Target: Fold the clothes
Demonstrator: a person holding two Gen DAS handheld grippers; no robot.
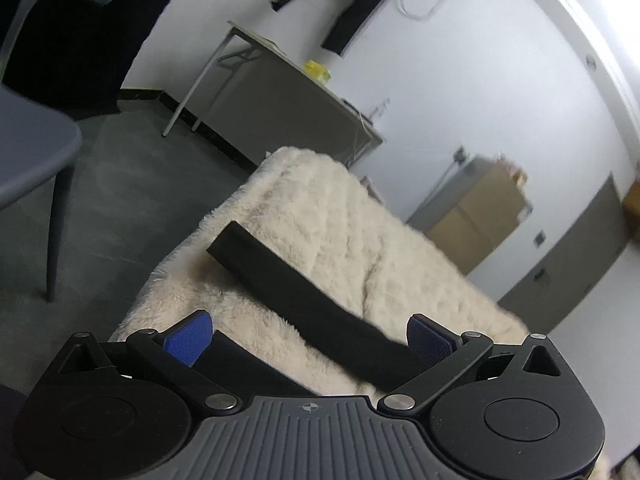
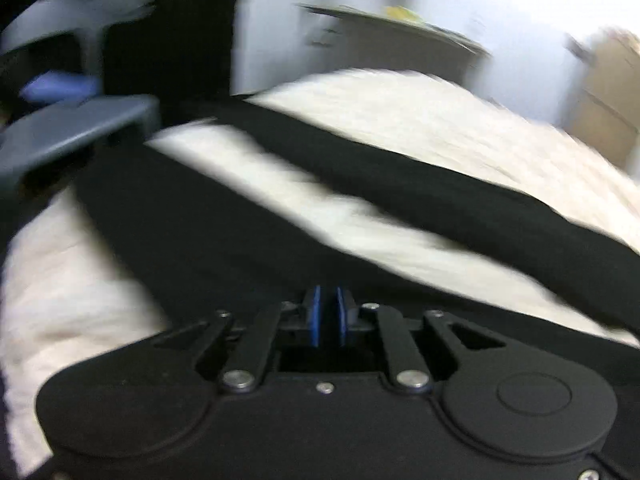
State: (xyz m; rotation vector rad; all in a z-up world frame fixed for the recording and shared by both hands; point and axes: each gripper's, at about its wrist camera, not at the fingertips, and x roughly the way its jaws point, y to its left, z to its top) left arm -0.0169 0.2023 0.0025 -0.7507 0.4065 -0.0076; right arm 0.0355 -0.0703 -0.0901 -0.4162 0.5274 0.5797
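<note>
A: Nearest in the right wrist view, the right claw (image 2: 328, 316) is clenched: its blue pads (image 2: 316, 316) stand almost together with only a thin dark slit between them. It sits right at the black garment (image 2: 208, 232). The picture is smeared, so whether cloth is pinched in that slit cannot be told.

B: And the left one?

A: The left claw (image 1: 308, 340) is released, its blue pads (image 1: 190, 340) spread wide. A long black strip of the garment (image 1: 296, 292), a sleeve or a leg by its look, runs between them and away across the fluffy cream cover (image 1: 360, 224) on the table. The pads do not press it.

B: So the step in hand would be taking hold for a fold.

A: That seems likely. To do it well, the left claw should probably close on the near end of the strip, catching all its layers and none of the pile underneath. The fleece looks grippy, so the cloth would likely drag rather than slide; lifting it clear before carrying it over should keep the fold flat.

B: What lies further out?

A: In the right view the garment spreads in two dark bands with cream showing between, so it is not yet squared. Beyond the table stand a grey chair (image 1: 36, 148), a folding desk (image 1: 288, 92) by the white wall, a yellow object (image 1: 318, 70) on it, and cardboard boxes (image 1: 480, 212). A dark garment (image 1: 352, 12) hangs on the wall.
</note>
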